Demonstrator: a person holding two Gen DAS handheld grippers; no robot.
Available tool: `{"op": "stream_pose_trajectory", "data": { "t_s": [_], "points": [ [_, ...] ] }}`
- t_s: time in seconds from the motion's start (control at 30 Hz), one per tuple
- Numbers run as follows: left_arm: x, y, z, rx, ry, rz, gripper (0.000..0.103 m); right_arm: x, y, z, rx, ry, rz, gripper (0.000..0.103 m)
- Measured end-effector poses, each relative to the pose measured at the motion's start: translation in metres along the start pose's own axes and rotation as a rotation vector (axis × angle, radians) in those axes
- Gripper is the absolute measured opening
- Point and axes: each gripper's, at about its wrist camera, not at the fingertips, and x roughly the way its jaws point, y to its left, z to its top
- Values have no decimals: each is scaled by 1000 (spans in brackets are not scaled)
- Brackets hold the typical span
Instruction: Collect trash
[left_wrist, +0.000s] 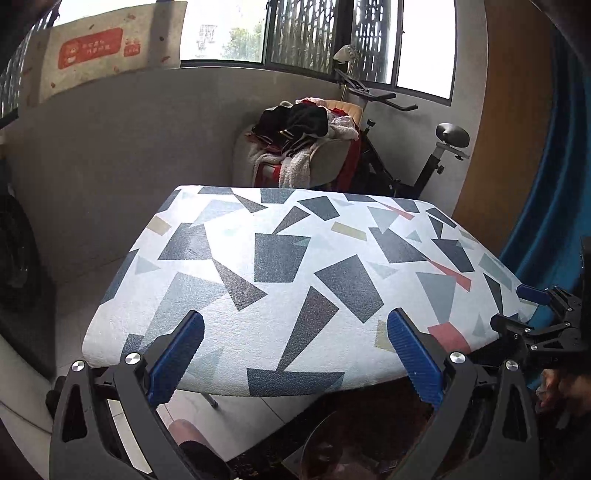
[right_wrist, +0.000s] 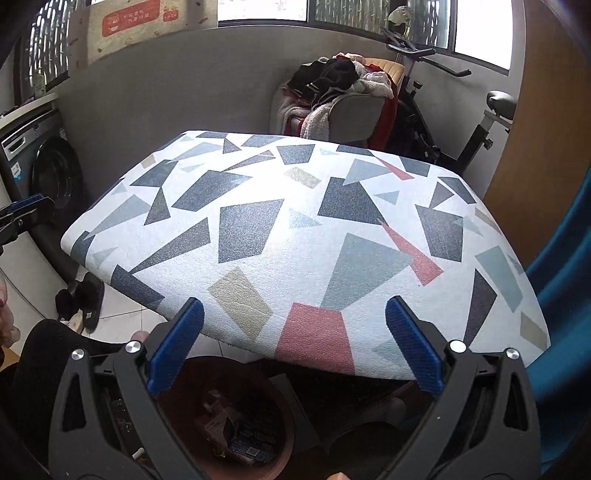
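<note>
1. The right gripper (right_wrist: 293, 345) fills the bottom of the right wrist view, its blue pads spread wide with nothing between them.
2. Directly below those pads, at the bottom centre, stands a brown round bin (right_wrist: 258, 373); crumpled packaging trash (right_wrist: 236, 432) lies inside it.
3. The left gripper (left_wrist: 295, 356) sits at the bottom of the left wrist view, jaws likewise wide apart and empty.
4. Beyond both grippers, across the middle of each frame, is a table (left_wrist: 280, 295) covered in a white cloth printed with grey, blue, pink and tan shapes.
5. Behind the table, upper centre, a chair piled with clothes (left_wrist: 306, 129) stands beside an exercise bike (left_wrist: 436, 155).
6. A washing machine (right_wrist: 48, 173) is at the left edge of the right wrist view.
</note>
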Motion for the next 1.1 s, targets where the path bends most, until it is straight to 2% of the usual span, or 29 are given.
{"op": "stream_pose_trajectory", "data": {
  "t_s": [0.13,0.23,0.43,0.7,1.1],
  "points": [
    [-15,-14,23,85,-60,59,97,-25,-5,23,5,-73,-7,97],
    [-27,-20,36,109,-94,54,97,-41,-6,35,7,-120,-3,97],
    [-46,-29,52,93,-134,29,97,-62,-5,48,25,-178,16,97],
    [-58,-40,55,104,-148,1,97,-66,-3,52,29,-190,19,97],
    [-53,-42,53,105,-127,-7,97,-67,0,52,37,-187,14,97]
  ]
}}
